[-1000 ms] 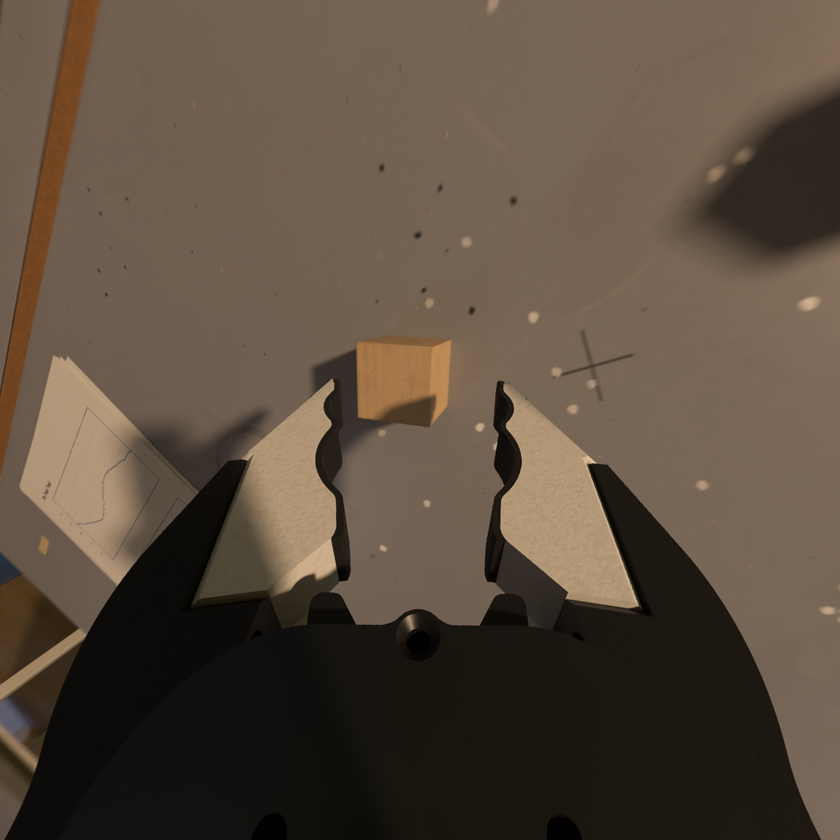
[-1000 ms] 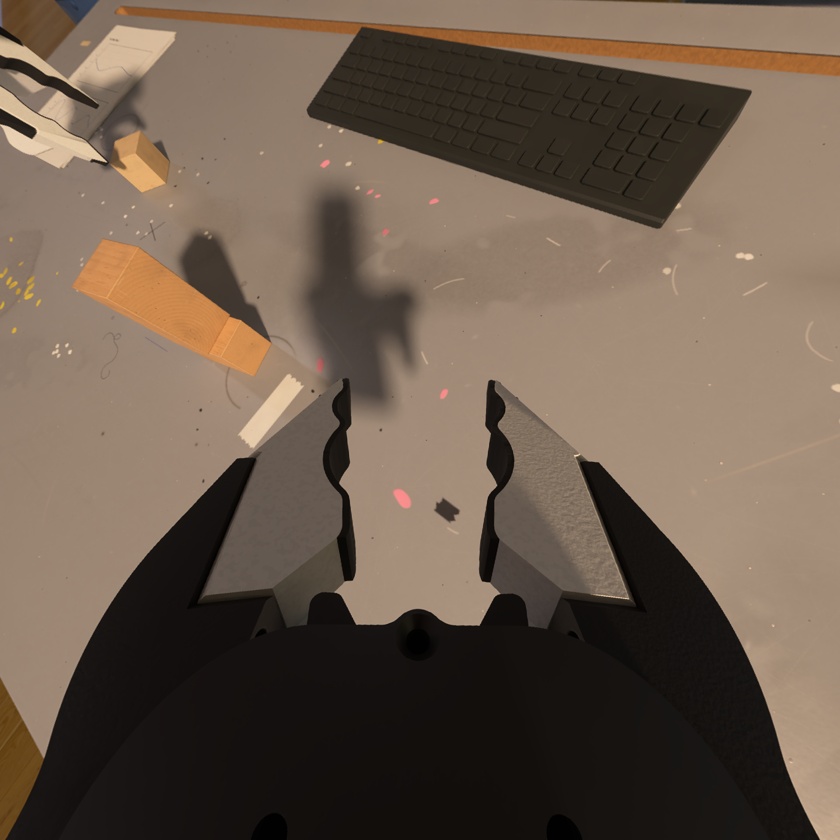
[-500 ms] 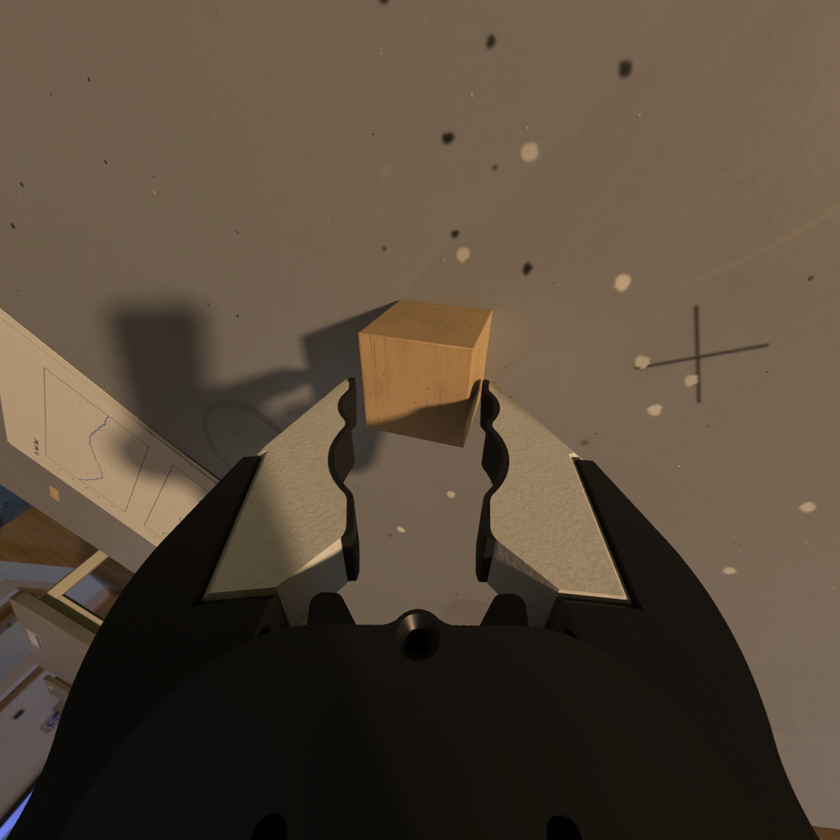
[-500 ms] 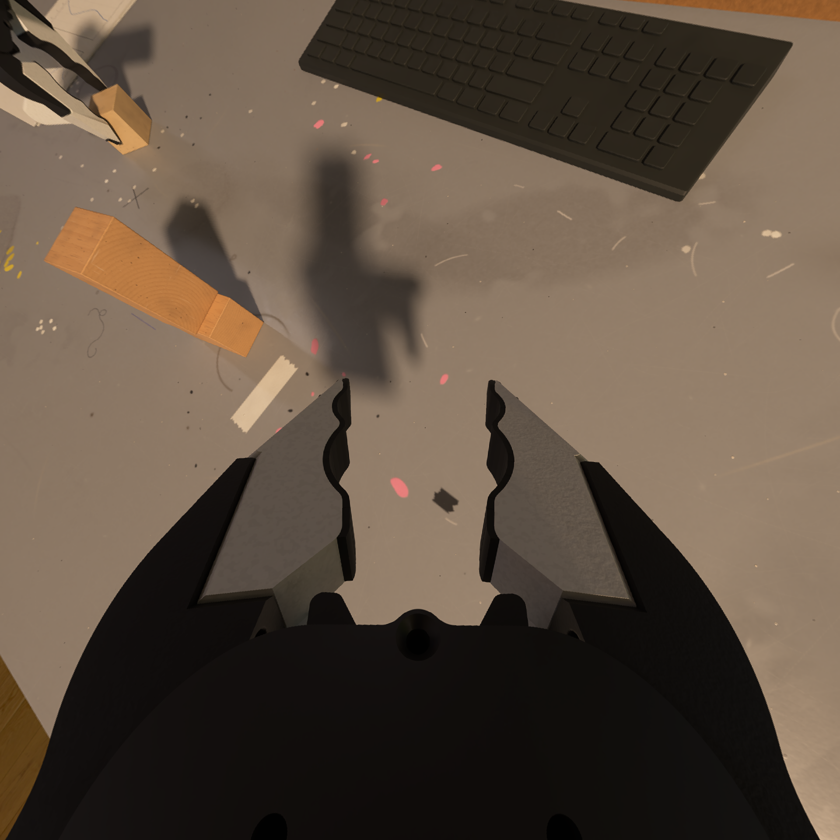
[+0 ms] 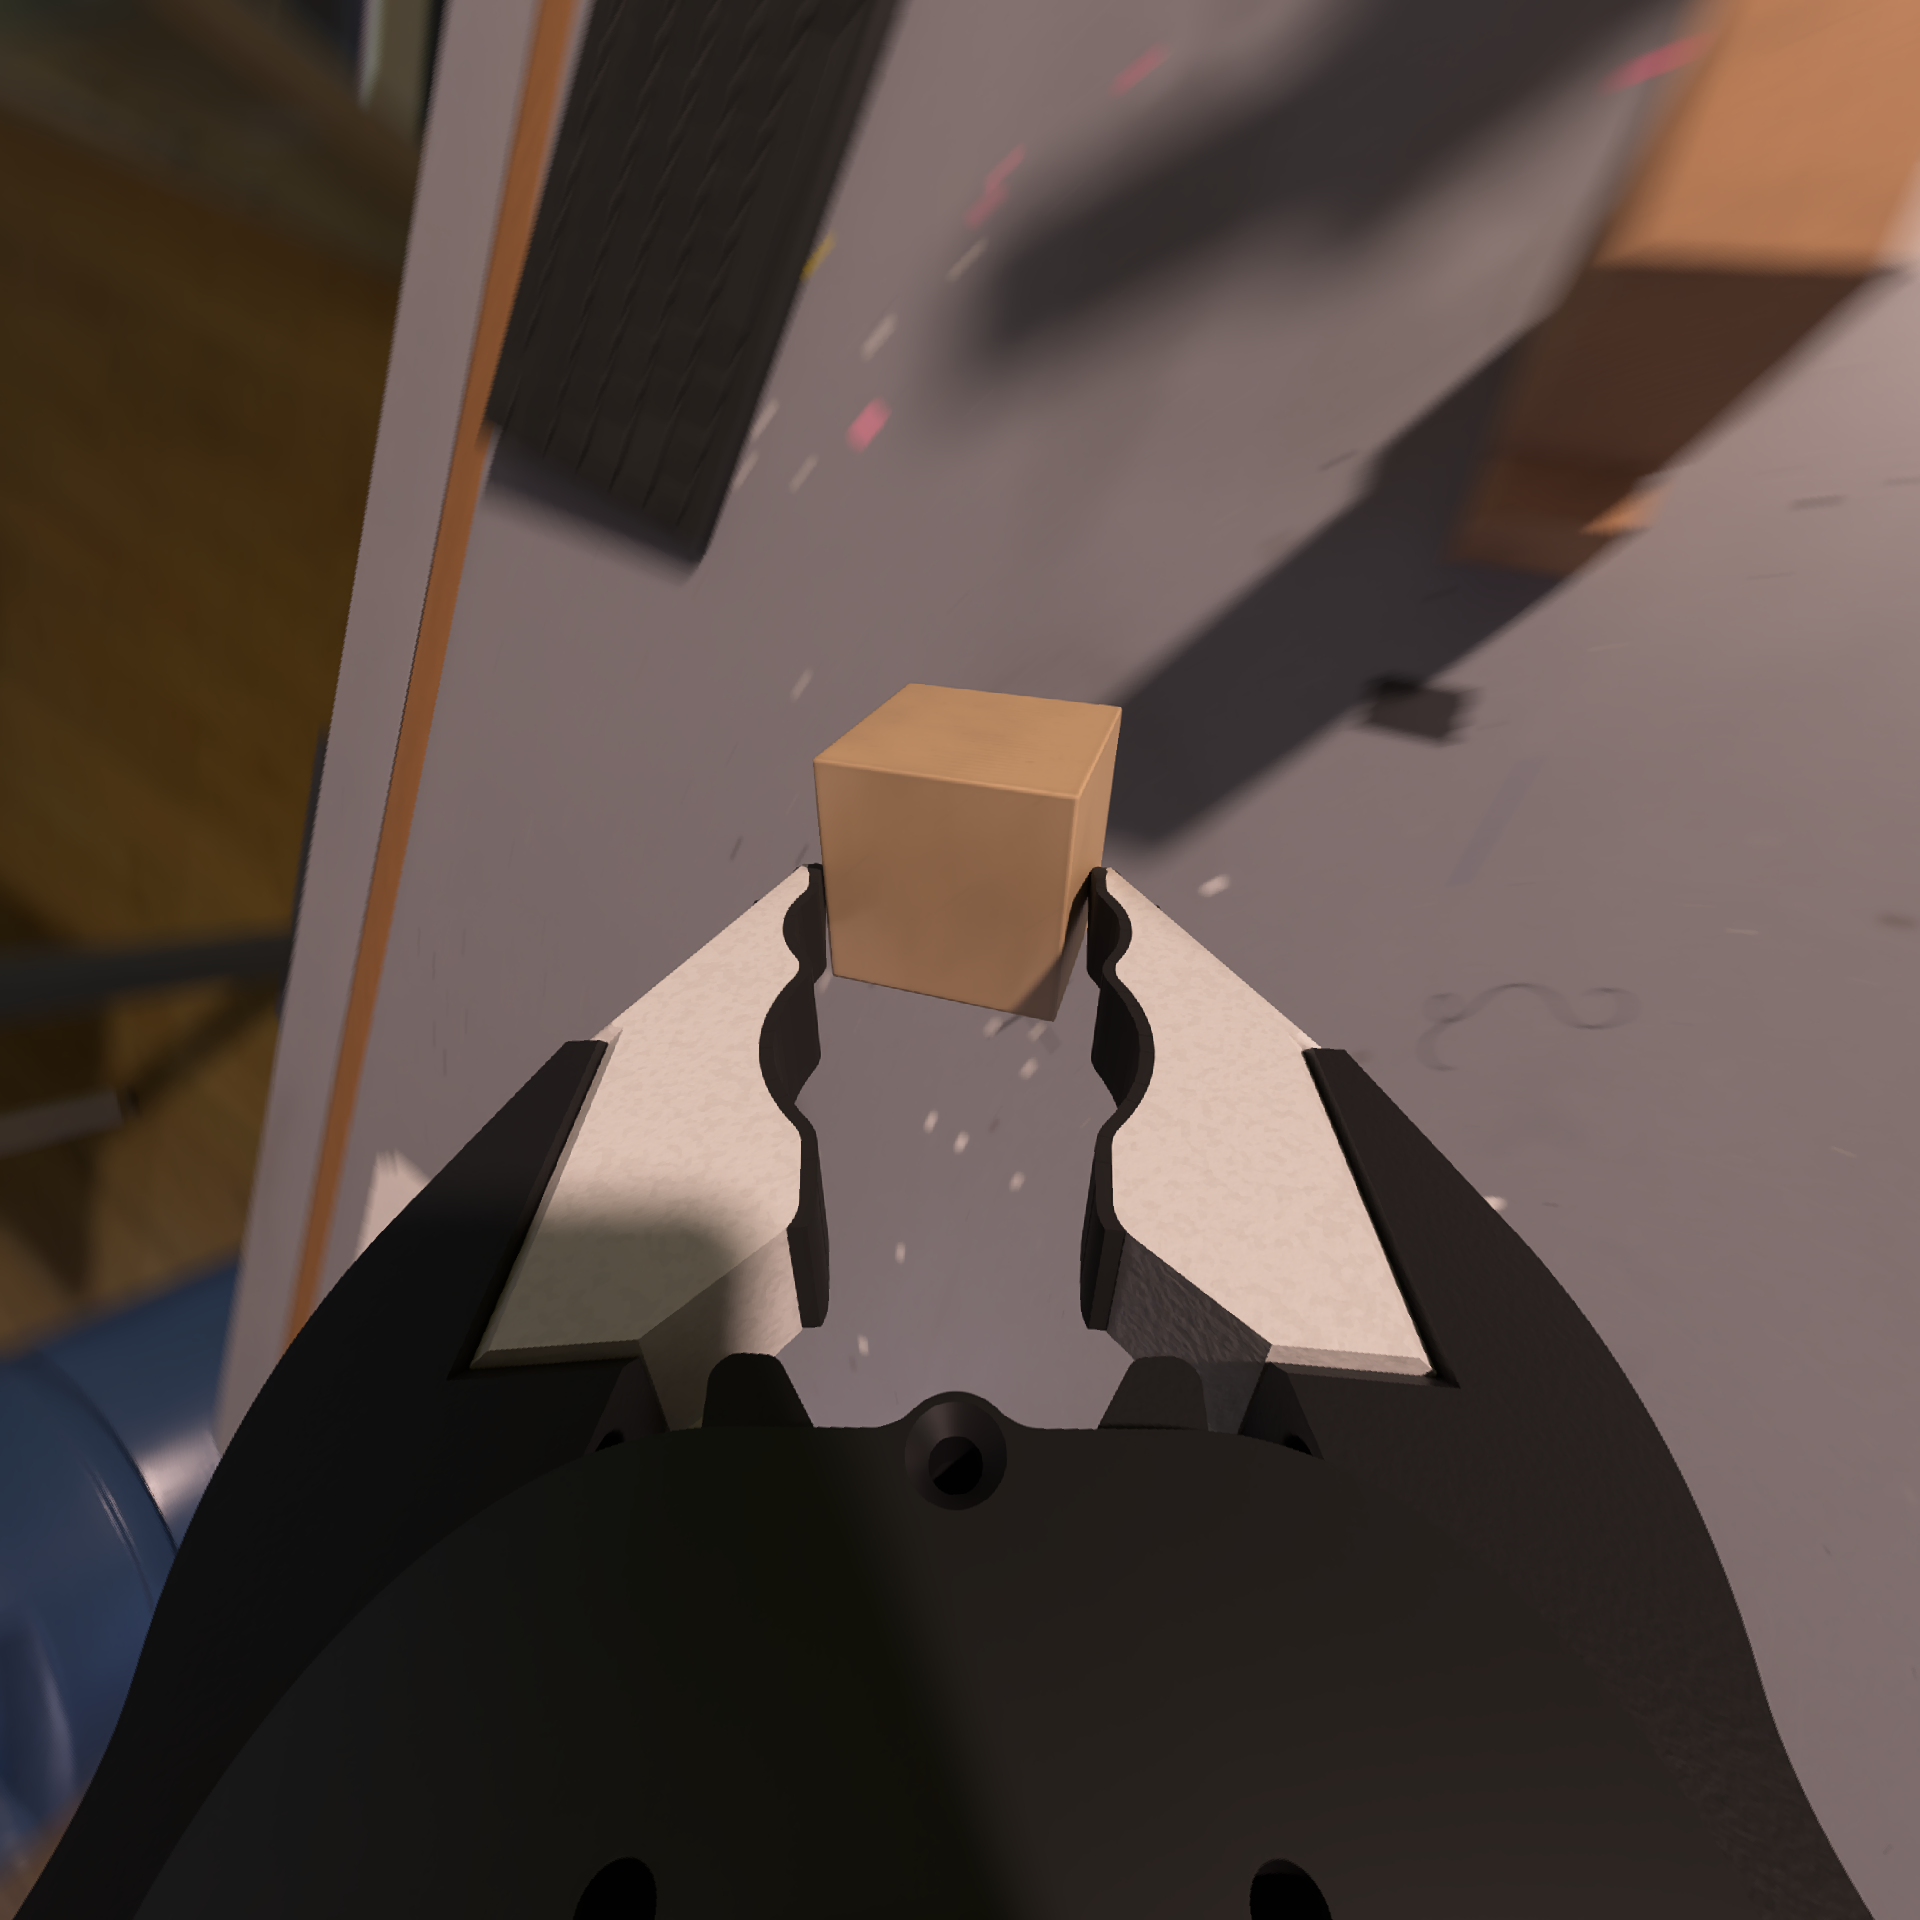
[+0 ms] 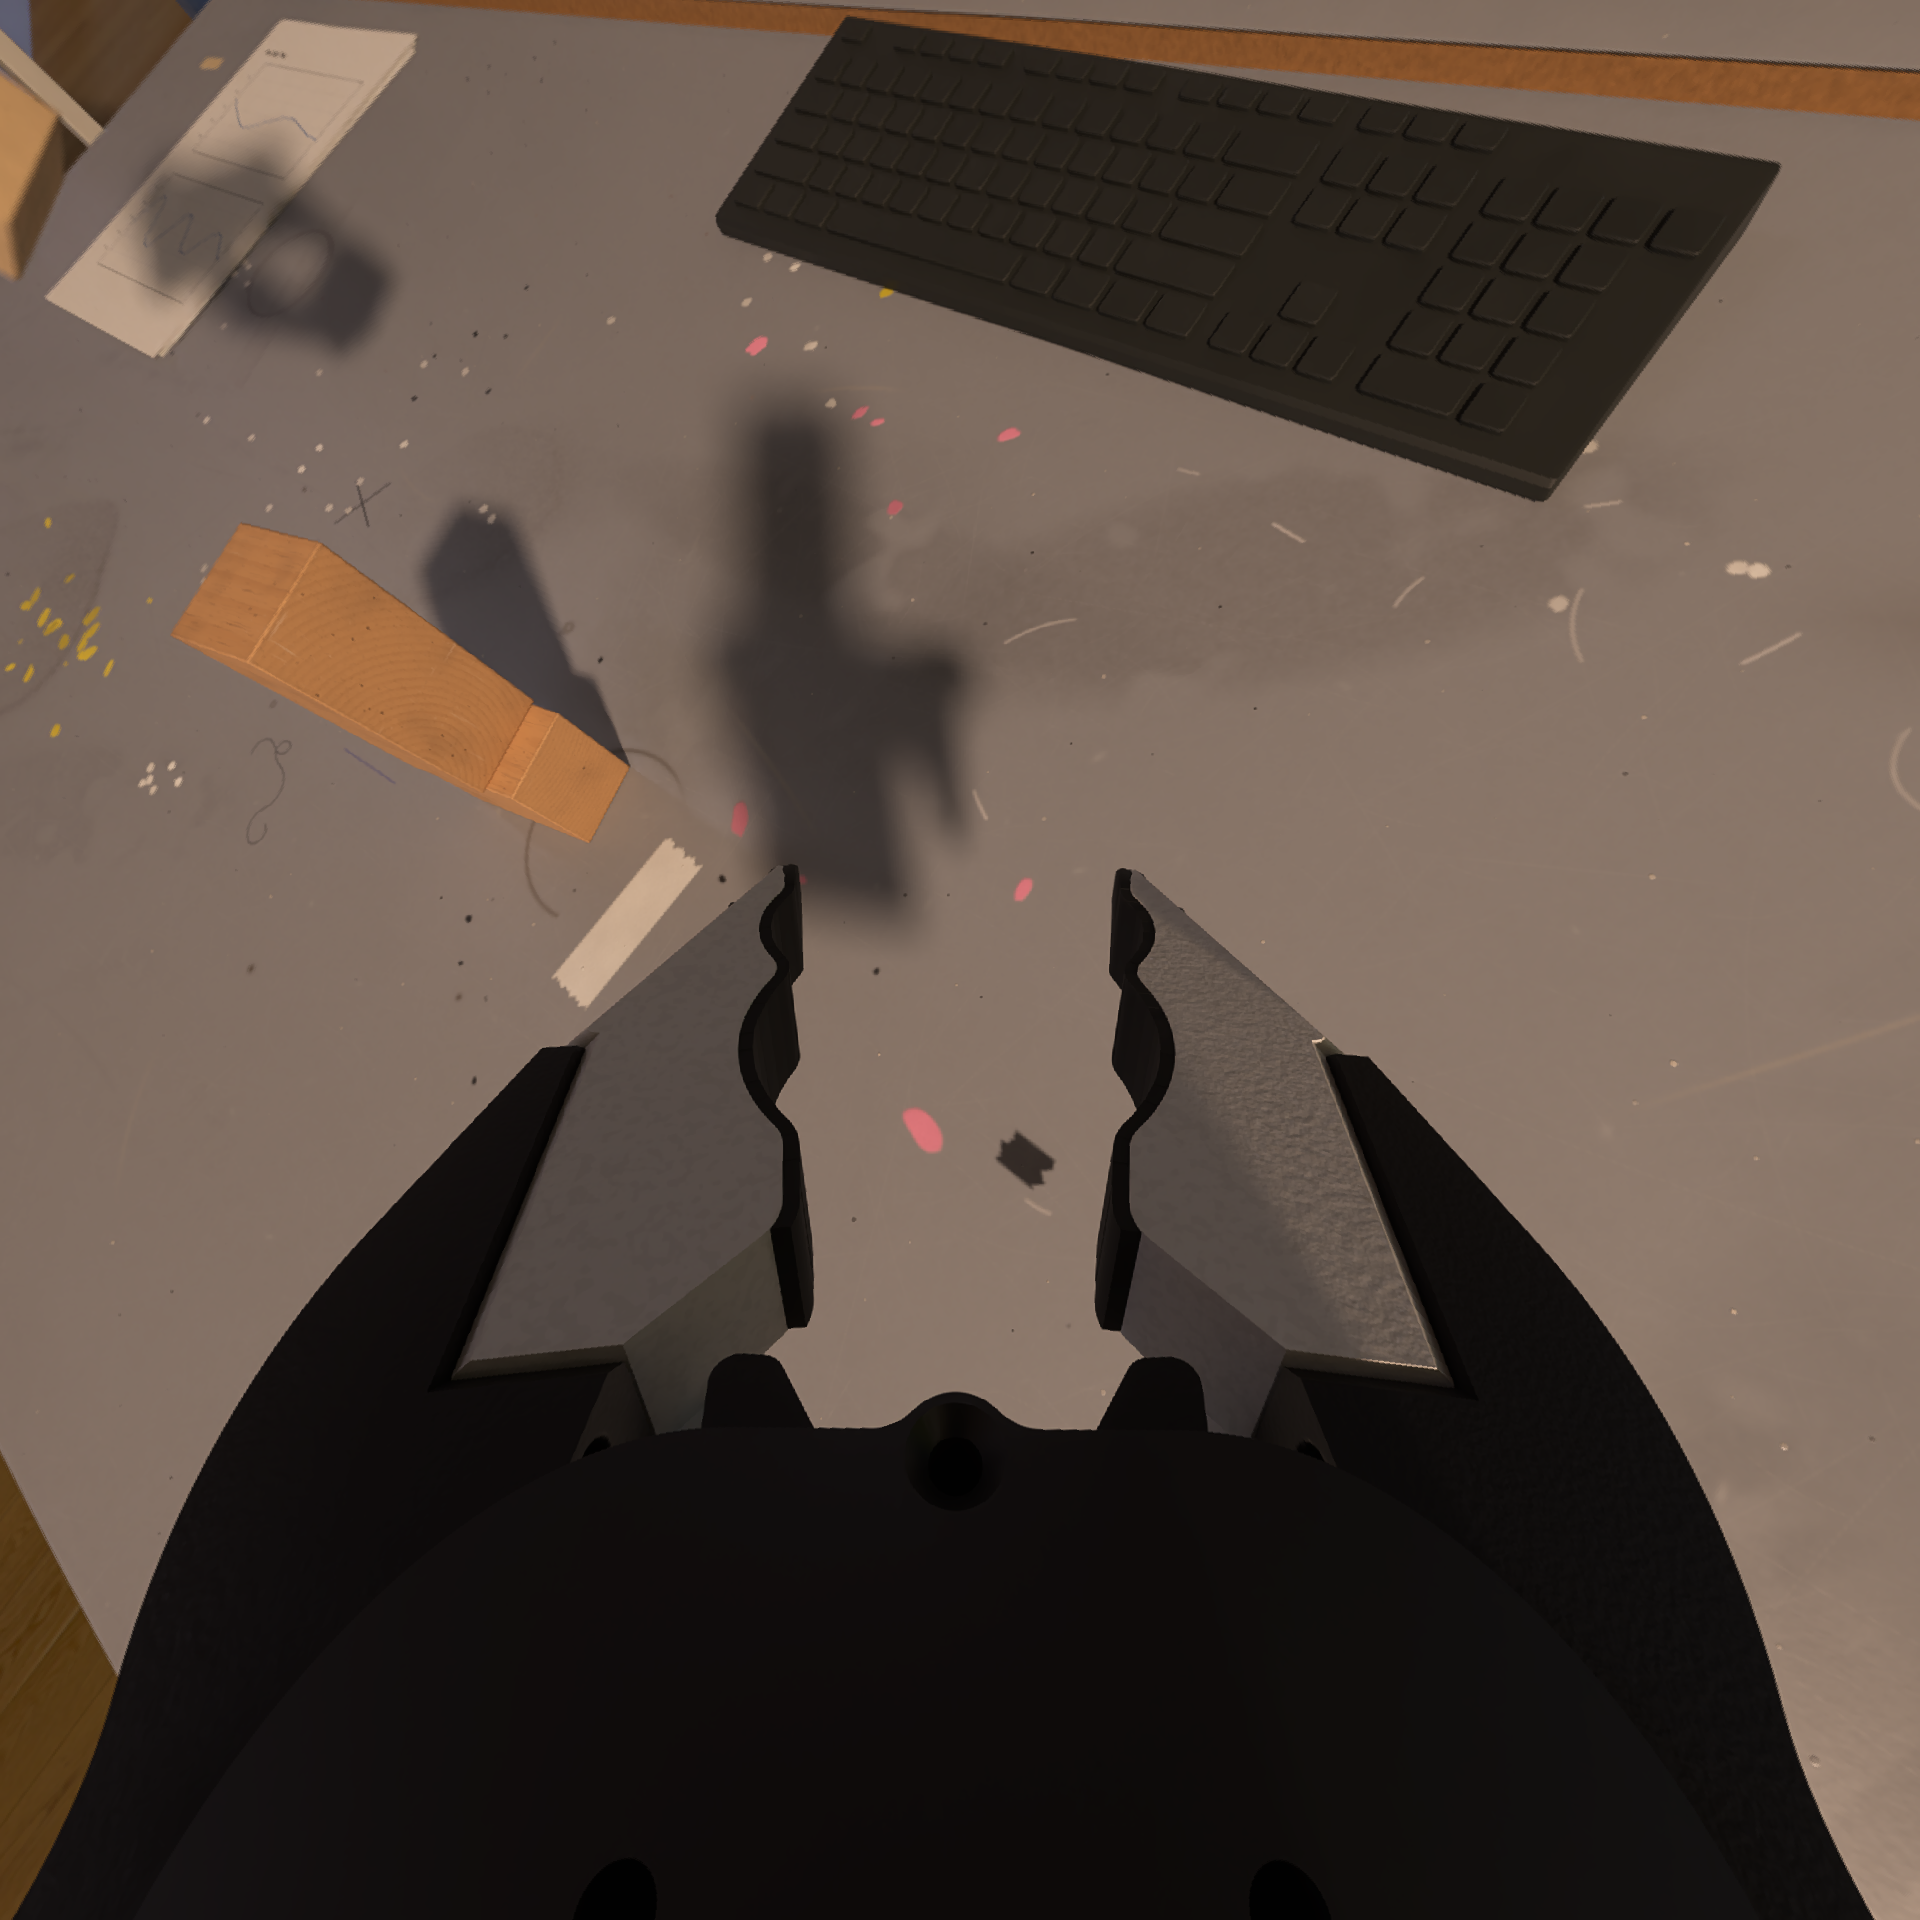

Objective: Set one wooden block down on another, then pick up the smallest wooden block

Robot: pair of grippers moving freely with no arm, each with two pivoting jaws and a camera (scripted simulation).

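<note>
My left gripper (image 5: pixel 956 883) is shut on the small wooden cube (image 5: pixel 961 821), gripped by its sides at the fingertips and held above the grey table (image 5: pixel 1351 1039). A long, larger wooden block (image 5: pixel 1714 260) shows blurred at the upper right beyond it. In the right wrist view that long block (image 6: pixel 395 675) is on the table at the left, and the held cube (image 6: pixel 21 177) shows partly cut off at the top left edge. My right gripper (image 6: pixel 956 883) is open and empty, above bare table to the right of the long block.
A black keyboard (image 6: pixel 1247 239) lies at the back of the table and shows blurred in the left wrist view (image 5: pixel 665 260). A printed paper sheet (image 6: pixel 229 177) lies at the back left. A strip of pale tape (image 6: pixel 629 920) lies near the long block. The table's orange-trimmed edge (image 5: pixel 416 727) runs on the left.
My left gripper closed on the small cube, lifted it off the table and swung round toward the long block and keyboard. My right gripper stayed open and barely shifted.
</note>
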